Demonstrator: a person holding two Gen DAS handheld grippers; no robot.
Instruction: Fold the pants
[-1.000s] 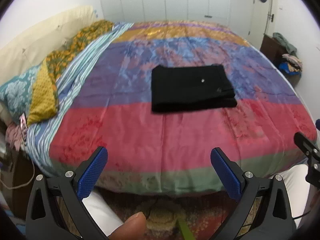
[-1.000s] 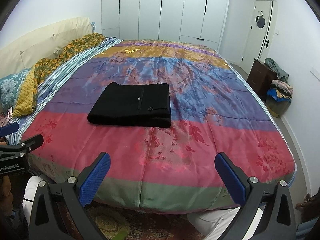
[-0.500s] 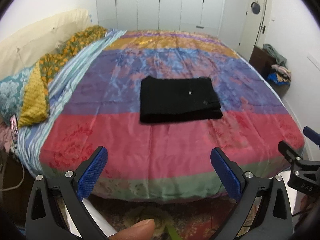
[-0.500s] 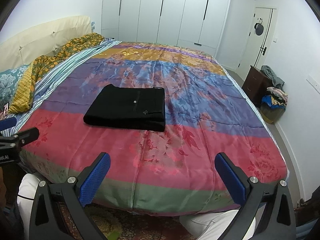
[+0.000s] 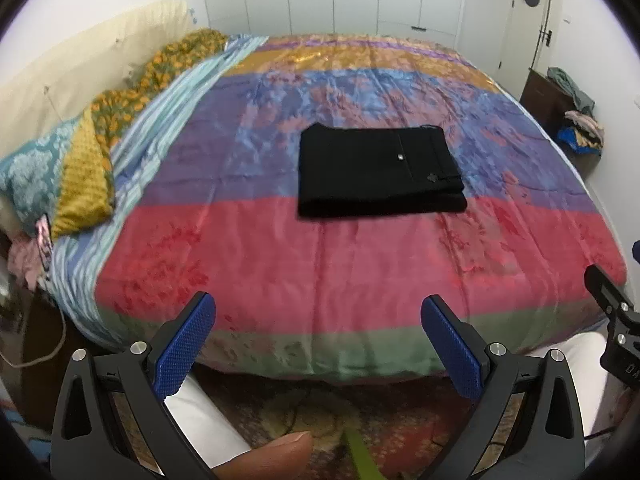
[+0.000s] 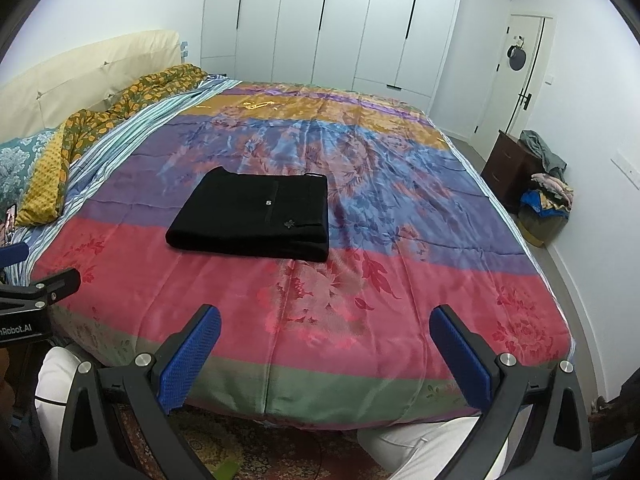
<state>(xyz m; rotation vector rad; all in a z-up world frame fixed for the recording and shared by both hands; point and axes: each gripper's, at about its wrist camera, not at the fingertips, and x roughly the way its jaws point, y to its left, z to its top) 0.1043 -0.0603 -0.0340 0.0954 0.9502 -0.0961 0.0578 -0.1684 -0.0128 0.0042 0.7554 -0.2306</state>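
The black pants [image 5: 378, 172] lie folded into a flat rectangle on the middle of the striped bedspread [image 5: 360, 272]; they also show in the right wrist view [image 6: 256, 214]. My left gripper [image 5: 318, 344] is open and empty, held back beyond the foot of the bed, well short of the pants. My right gripper [image 6: 326, 354] is open and empty too, at the bed's foot edge. Part of the right gripper shows at the right edge of the left wrist view [image 5: 614, 316], and part of the left gripper at the left edge of the right wrist view [image 6: 36, 300].
Pillows and a yellow patterned blanket [image 5: 92, 152] lie along the headboard at the left. A dark cabinet with a pile of clothes [image 6: 536, 184] stands by the right wall. White wardrobes [image 6: 340, 28] are behind the bed. A patterned rug [image 5: 320, 412] is below the grippers.
Both grippers have drawn back and tilted up from the bed, so the pants sit farther off and higher in view. Both jaws have stayed open. The pants have not moved.
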